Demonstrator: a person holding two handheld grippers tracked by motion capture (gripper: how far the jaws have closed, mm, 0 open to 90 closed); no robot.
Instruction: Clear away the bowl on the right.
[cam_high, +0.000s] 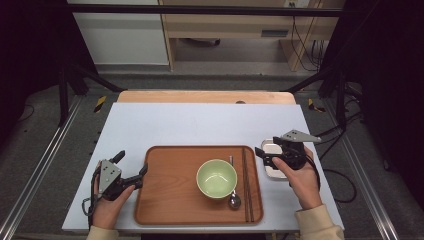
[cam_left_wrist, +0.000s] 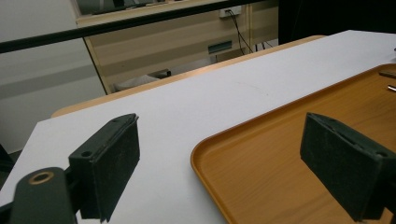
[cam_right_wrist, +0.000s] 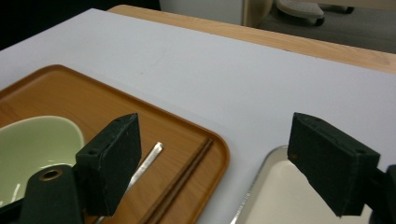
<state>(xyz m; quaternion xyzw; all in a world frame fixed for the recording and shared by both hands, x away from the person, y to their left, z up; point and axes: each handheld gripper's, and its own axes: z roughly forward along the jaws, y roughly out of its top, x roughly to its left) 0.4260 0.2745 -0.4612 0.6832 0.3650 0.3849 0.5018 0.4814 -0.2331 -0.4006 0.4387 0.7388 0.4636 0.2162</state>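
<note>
Steel dish sits directly under my right tongs, spread wide and empty, just right of the wooden tray. My left tongs, also spread, straddle that tray's left rim, so the right hand is nearer the dish.

A lab-like recording space, suggested by black frame bars set around the table, metal floor rails, loose cables, plain wooden cabinets behind.
</note>
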